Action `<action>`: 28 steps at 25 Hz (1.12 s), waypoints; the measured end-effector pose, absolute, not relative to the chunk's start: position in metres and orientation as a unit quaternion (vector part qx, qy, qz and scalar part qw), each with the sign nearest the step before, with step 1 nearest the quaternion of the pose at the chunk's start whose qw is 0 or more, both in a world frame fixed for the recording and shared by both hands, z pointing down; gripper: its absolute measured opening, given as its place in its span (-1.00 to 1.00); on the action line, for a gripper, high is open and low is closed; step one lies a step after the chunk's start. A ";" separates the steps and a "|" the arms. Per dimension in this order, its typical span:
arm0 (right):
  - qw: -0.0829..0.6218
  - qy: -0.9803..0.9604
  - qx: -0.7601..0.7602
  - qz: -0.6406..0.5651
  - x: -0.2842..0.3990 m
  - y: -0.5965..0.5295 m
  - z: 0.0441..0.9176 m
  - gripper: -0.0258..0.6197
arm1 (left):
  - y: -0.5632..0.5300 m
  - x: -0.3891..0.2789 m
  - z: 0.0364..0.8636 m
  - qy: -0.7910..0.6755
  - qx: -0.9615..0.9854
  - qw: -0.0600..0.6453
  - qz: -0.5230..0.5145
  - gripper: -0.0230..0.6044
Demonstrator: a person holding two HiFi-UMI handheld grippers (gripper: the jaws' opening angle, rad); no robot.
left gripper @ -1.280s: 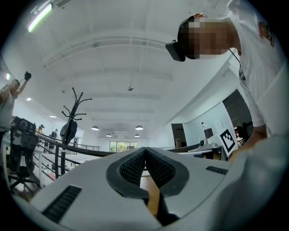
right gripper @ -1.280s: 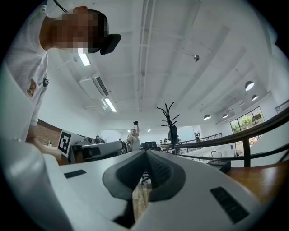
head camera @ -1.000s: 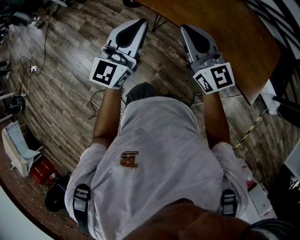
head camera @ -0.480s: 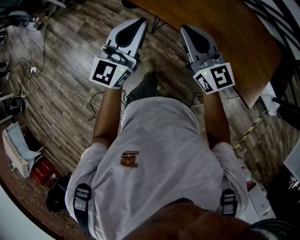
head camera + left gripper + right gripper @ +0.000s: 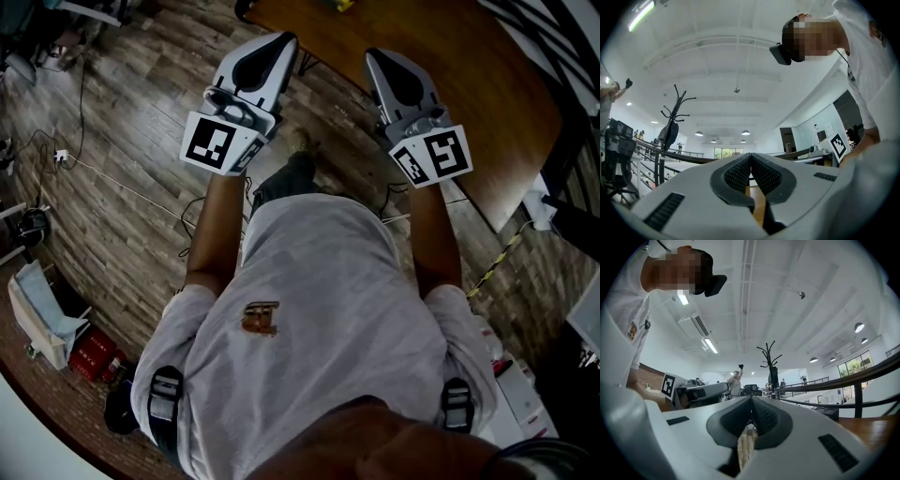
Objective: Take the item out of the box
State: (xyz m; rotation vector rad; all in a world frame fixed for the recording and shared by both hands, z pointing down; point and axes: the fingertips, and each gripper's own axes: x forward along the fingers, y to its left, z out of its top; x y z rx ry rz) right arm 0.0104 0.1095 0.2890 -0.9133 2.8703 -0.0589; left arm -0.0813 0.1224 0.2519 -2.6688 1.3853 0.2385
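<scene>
No box and no item show in any view. Both grippers are held up in front of the person's chest, over the wooden floor, with their tips near the brown table (image 5: 450,84). My left gripper (image 5: 283,39) is shut; its ribbed pads (image 5: 738,172) meet at the tip with nothing between them (image 5: 750,154). My right gripper (image 5: 373,54) is shut too, and its pads touch at the tip (image 5: 751,398), holding nothing. Both gripper views look up at the ceiling and the person's upper body.
A small yellow thing (image 5: 336,5) lies on the table at the top edge. Cables (image 5: 122,187) run across the floor on the left. A white bag (image 5: 37,309) and a red object (image 5: 94,352) sit at lower left. A coat stand (image 5: 771,359) rises far off.
The person has stepped forward: a shoe now shows below the grippers and more of the table's far part is in view. Both grippers stay shut and hardly move.
</scene>
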 end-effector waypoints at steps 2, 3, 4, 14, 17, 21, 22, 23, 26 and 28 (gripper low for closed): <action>0.061 0.950 -0.307 -0.020 0.003 0.090 0.289 -0.83 | 0.102 -0.090 0.251 0.455 -0.885 0.061 0.081 -0.86; 0.059 0.949 -0.310 -0.020 -0.001 0.080 0.289 -0.83 | 0.091 -0.094 0.251 0.452 -0.886 0.060 0.082 -0.86; 0.058 0.948 -0.313 -0.020 -0.005 0.070 0.289 -0.83 | 0.081 -0.098 0.250 0.450 -0.887 0.060 0.082 -0.86; 0.045 0.938 -0.344 -0.018 -0.051 -0.023 0.288 -0.83 | -0.017 -0.143 0.249 0.417 -0.903 0.058 0.085 -0.86; 0.041 0.934 -0.355 -0.019 -0.065 -0.053 0.289 -0.83 | -0.047 -0.156 0.250 0.405 -0.909 0.057 0.083 -0.86; 0.037 0.928 -0.370 -0.020 -0.083 -0.089 0.291 -0.83 | -0.085 -0.175 0.252 0.390 -0.916 0.056 0.082 -0.86; 0.036 0.926 -0.374 -0.019 -0.084 -0.093 0.289 -0.83 | -0.089 -0.176 0.251 0.386 -0.917 0.056 0.082 -0.86; 0.035 0.925 -0.378 -0.019 -0.084 -0.095 0.288 -0.83 | -0.092 -0.176 0.249 0.382 -0.919 0.057 0.081 -0.86; 0.031 0.922 -0.385 -0.019 -0.083 -0.103 0.287 -0.83 | -0.104 -0.175 0.250 0.374 -0.922 0.060 0.076 -0.86; 0.027 0.921 -0.387 -0.020 -0.085 -0.112 0.291 -0.83 | -0.116 -0.175 0.254 0.369 -0.925 0.059 0.073 -0.86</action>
